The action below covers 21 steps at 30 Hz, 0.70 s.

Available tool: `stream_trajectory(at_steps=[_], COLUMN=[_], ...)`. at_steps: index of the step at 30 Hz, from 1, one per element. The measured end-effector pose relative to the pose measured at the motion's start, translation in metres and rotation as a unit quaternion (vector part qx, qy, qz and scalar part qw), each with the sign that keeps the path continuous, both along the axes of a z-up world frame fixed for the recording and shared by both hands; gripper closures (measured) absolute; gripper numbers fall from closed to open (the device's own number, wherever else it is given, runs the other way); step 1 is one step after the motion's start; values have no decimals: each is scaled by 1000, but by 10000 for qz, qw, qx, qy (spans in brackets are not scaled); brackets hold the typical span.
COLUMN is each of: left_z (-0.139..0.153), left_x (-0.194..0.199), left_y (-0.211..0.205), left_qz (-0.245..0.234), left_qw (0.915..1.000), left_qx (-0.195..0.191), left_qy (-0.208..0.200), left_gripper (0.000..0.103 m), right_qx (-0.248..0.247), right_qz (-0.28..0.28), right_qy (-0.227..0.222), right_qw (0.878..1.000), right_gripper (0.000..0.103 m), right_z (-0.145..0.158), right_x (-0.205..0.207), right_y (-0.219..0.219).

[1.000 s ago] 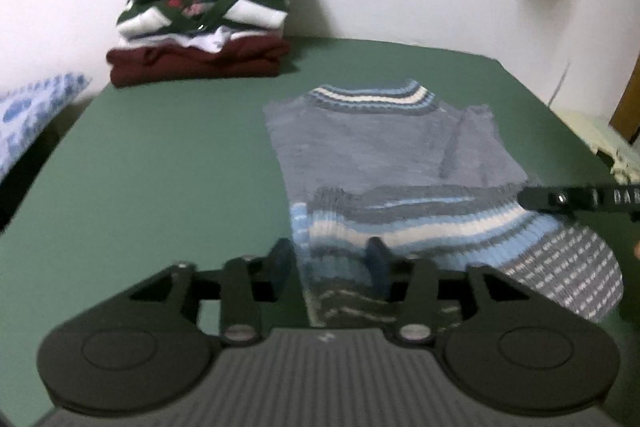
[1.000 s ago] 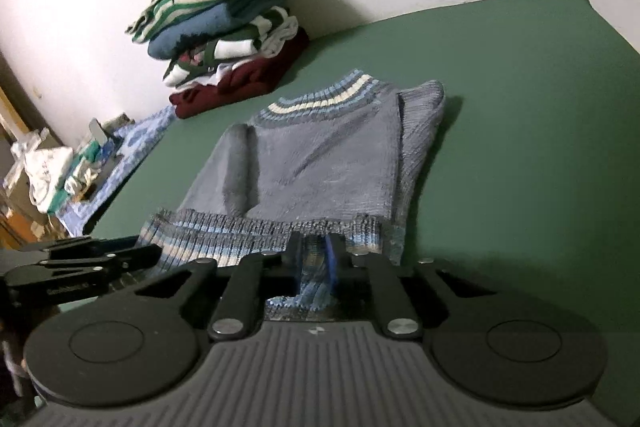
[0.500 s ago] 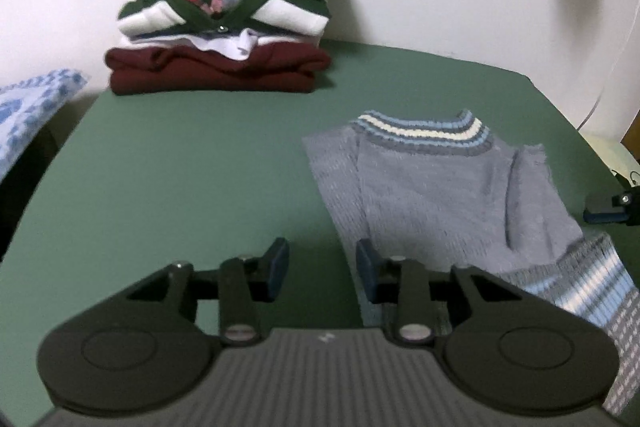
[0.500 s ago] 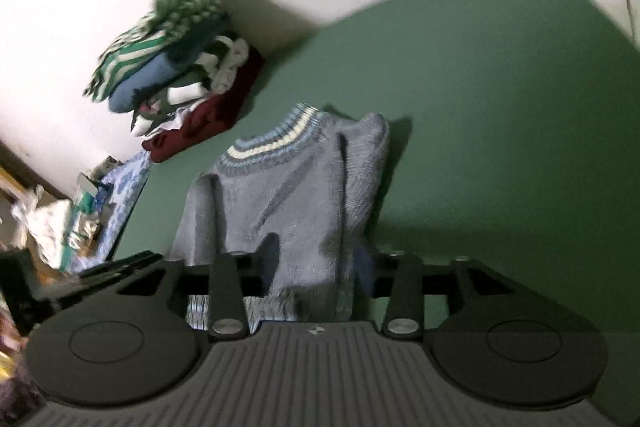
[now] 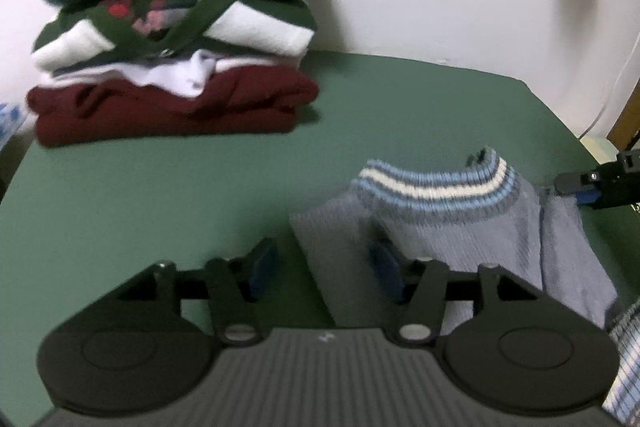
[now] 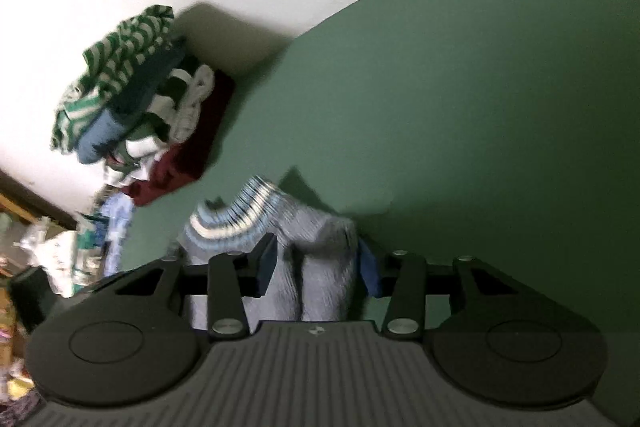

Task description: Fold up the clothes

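sweater [image 5: 460,227]: gray, blue stripes, on green table [image 5: 160,195]
L gripper [image 5: 324,271]: opening, sweater edge between pads
R gripper [image 6: 316,267]: half open, sweater bunched between pads, can't tell if pinched

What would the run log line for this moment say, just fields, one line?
stage: folding grey sweater | left gripper: opening, over sweater edge | right gripper: open, sweater between jaws | folded stack: behind

left wrist: low, near, faces wall | right wrist: low, tilted | shared: sweater [image 5: 448,227], clothes stack [image 6: 140,107]
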<state>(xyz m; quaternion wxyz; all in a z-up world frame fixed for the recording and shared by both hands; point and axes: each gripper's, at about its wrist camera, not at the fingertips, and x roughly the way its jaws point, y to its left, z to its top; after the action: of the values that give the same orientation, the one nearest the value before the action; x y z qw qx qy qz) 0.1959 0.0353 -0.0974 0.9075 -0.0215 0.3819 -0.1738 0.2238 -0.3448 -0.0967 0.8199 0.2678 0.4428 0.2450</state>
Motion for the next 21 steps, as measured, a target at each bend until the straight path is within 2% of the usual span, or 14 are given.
stream_trajectory(at_steps=[4,12,13,15,16,18,21], left_z=[0,-2,-2,-3,-3,-4,-5], left_x=[18,36,36,35,34,33,38], left_y=[-3,2,1,0,-1,1,5], left_qz=[-321,-654,-687,-750,-776,-823,-848], left_qw=[9993,9958,9954,9948,9948,9943,9927], left_qx=[-175,-620,-645,-675,-646,-666,-842], left_qy=[66,172,171,162,134,83,156], left_gripper=[44,45,50,71,76,75,77], right_qx=[229,190,174,169,146,146,230], right_qz=[514,1544,1674,1936,2063,2126,2098], right_qy=[75,-55,-75,-77,-90,-92,-49], right_qw=[9984,9878,9857,9809,9783,9770,9775], right_gripper=[56,55,56,58,60,74,77], right_z=[-2,-2,-2,-2,-2,-5,-9], right_x=[21,54,57,61,62,65,70], right_y=[9,26,29,32,33,32,27])
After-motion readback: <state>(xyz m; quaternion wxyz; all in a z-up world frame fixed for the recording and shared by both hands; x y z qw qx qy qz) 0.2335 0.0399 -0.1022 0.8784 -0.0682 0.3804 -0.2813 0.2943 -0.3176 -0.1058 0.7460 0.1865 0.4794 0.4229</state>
